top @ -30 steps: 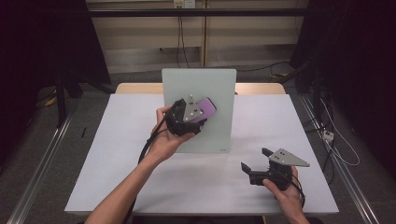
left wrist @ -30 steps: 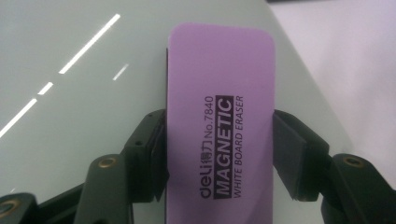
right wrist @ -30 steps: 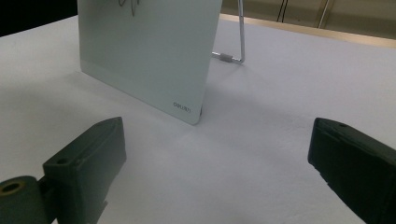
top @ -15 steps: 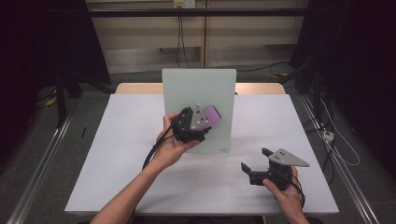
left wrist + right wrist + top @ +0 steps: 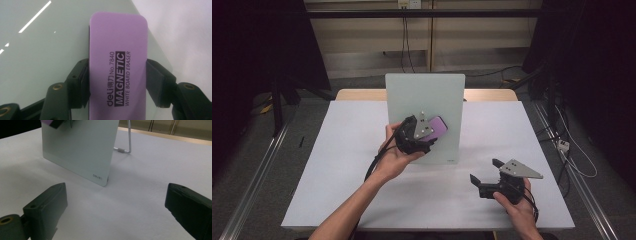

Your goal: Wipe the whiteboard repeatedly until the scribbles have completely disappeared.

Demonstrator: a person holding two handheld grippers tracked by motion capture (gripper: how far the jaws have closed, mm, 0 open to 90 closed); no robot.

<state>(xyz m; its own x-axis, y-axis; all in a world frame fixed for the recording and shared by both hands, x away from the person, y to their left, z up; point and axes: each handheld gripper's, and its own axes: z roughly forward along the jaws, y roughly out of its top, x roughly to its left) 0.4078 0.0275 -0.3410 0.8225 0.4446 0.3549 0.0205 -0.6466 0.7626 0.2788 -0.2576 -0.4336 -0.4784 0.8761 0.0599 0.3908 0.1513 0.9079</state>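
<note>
While the right gripper [image 5: 482,171] rests on the white worktop [image 5: 337,165] near the person, its jaws spread wide with nothing between them, the left gripper [image 5: 431,136] farther off clamps a purple magnetic whiteboard eraser [image 5: 117,67] by its long sides. That eraser lies against the face of the upright whiteboard [image 5: 424,95], just beyond the jaws.

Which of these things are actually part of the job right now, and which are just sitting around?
In use:
- purple eraser, clamped in the left gripper
- whiteboard it is held against

Sitting around:
- right gripper, jaws open with nothing between them, over the white table
- cables on the floor
</note>
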